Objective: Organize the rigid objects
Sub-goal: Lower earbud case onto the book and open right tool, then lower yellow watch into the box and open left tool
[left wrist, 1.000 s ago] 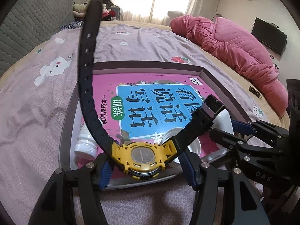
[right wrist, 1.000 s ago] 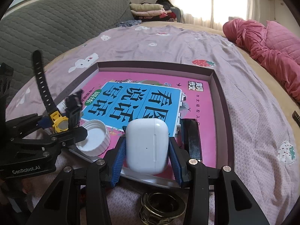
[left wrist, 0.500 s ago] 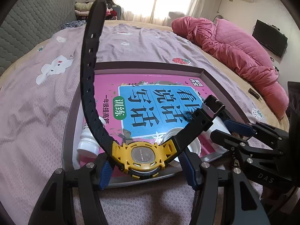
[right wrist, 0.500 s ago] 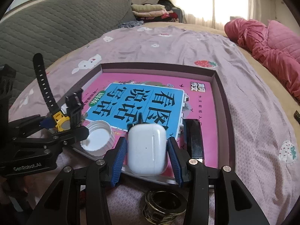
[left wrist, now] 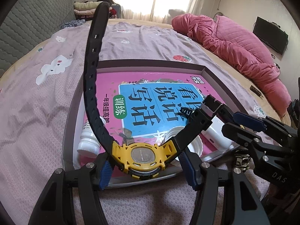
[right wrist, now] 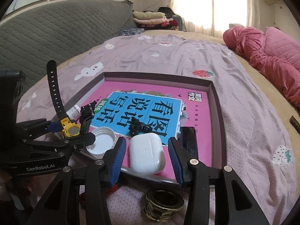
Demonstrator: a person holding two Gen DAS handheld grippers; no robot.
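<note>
A yellow watch [left wrist: 142,156] with black straps is clamped by its case in my left gripper [left wrist: 146,166], just above the near rim of the grey tray [left wrist: 150,62]. One strap rises high, the buckle end points right. In the right wrist view the watch [right wrist: 70,128] shows at the left. A white earbud case [right wrist: 146,153] lies on the tray's near edge between the blue pads of my right gripper [right wrist: 145,146]. Those jaws are opening, with a gap on each side of the case.
A pink and blue book [right wrist: 142,108] fills the tray [right wrist: 217,101]. On it lie a white cap [right wrist: 102,140], a white bottle [left wrist: 88,140], a small black clip [right wrist: 136,126] and a flat black object [right wrist: 189,144]. A brass ring [right wrist: 163,206] sits on the bedsheet below the tray. A pink quilt [left wrist: 234,43] lies far right.
The earbud case stood gripped between the right pads; now it rests lower on the tray's edge and the pads have drawn apart from it. The left gripper and watch have not moved.
</note>
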